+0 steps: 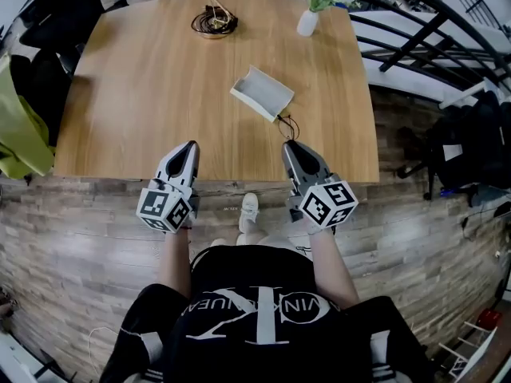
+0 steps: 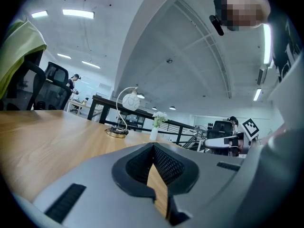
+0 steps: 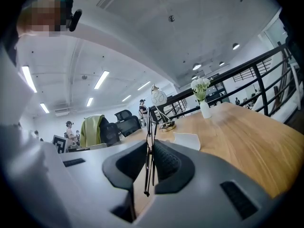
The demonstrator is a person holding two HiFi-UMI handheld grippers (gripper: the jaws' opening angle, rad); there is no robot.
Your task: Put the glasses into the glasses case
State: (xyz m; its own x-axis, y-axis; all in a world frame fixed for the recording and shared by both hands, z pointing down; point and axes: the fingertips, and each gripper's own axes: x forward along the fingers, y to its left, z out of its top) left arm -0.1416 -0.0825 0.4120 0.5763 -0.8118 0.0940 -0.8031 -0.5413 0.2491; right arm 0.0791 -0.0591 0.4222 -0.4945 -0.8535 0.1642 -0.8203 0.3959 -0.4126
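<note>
The white glasses case lies open on the wooden table, right of its middle. My right gripper hovers at the near table edge, just short of the case, shut on the thin black glasses. In the right gripper view the wire frame stands upright, pinched between the pads, and the case lies ahead. Over the near edge to the left, my left gripper is shut with nothing in it; its pads meet at the tips.
A lamp with a coiled round base and a white vase of flowers stand at the table's far edge. Chairs, one draped in a green jacket, sit left of the table. A black railing runs along the right.
</note>
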